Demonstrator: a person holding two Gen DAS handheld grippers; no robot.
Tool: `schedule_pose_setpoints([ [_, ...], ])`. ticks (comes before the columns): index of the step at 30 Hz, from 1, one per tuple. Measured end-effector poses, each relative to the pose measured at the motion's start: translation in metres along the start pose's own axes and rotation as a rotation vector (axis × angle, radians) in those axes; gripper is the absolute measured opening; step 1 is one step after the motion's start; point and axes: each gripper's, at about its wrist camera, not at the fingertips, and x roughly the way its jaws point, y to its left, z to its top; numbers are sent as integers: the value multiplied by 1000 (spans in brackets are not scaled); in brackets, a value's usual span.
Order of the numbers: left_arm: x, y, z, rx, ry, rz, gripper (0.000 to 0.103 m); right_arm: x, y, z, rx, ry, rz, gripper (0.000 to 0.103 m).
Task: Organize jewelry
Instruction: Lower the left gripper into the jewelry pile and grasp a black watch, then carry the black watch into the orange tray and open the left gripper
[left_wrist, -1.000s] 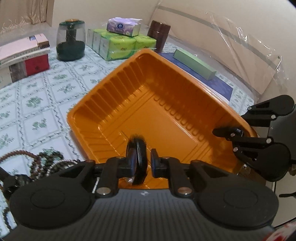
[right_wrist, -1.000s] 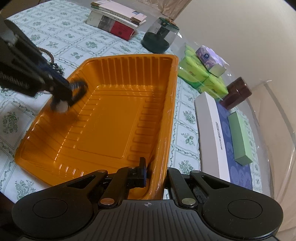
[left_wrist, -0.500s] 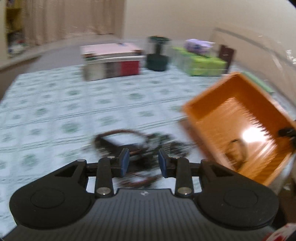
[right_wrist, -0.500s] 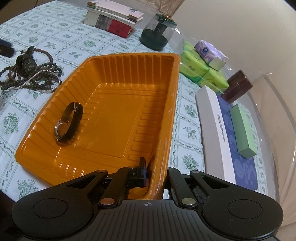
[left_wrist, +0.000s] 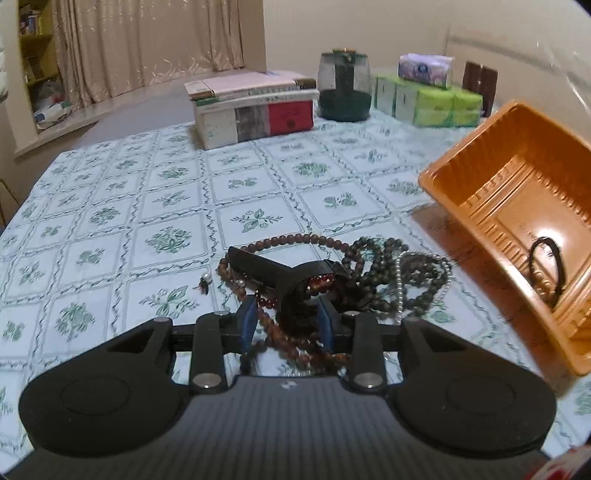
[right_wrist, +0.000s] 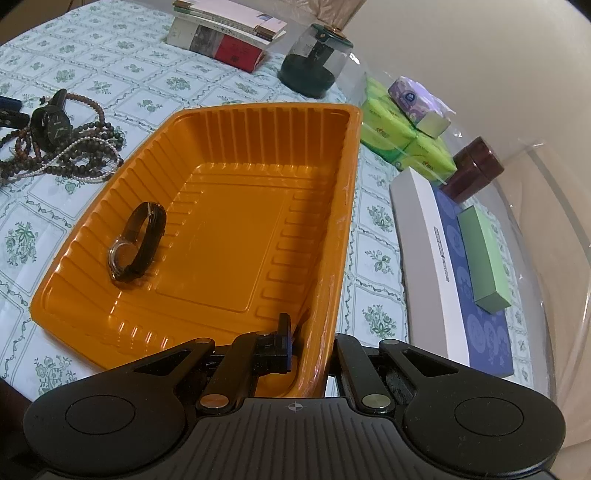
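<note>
One watch (right_wrist: 136, 242) lies in orange tray (right_wrist: 207, 110); bead pile (left_wrist: 369, 273) remains, left gripper (left_wrist: 286, 325) spread over it, right gripper (right_wrist: 310, 343) pinching tray's rim.

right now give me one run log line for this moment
left gripper: open over bead pile, jaws just opened | right gripper: shut on tray rim | watch: in tray

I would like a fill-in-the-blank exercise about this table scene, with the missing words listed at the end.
1. The only piece of jewelry inside the orange tray is a ____.
2. The right gripper is shut on the tray's ____.
3. The pile of bead necklaces lies on the tablecloth, ____ the tray.
4. The left gripper has its jaws apart over the ____.

Missing words: watch; rim; outside; necklaces
</note>
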Motion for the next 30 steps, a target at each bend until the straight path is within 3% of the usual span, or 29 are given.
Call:
schedule_pose_setpoints([
  [3,13,-3,4,15,8,-5,27,1,-1,0,7,5,3,5],
  [8,18,0,11,18,-2,-3,6,2,-1,1,10,7,4,5],
  [13,-2,2,22,14,-27,-25,5,3,-1,1,18,8,2,5],
  [14,-7,1,25,14,-36,-35,0,3,-1,1,20,7,2,5],
  [19,-30,-13,45,46,-91,-69,0,3,-2,0,20,3,2,5],
  [23,-31,-23,50,114,-92,-52,0,2,-2,-1,18,-1,3,5],
  [24,-28,-24,47,125,-83,-49,2,2,-2,-2,18,-2,4,5],
  [25,-25,-22,43,127,-70,-53,8,2,-2,-2,18,-2,5,5],
  [26,-21,-21,38,125,-56,-58,20,2,-2,-2,19,-3,5,5],
  [27,-18,-21,33,120,-46,-67,24,2,-2,-2,19,-2,5,5],
  [30,-9,-24,17,122,-20,-85,25,2,-3,-2,20,-2,6,5],
])
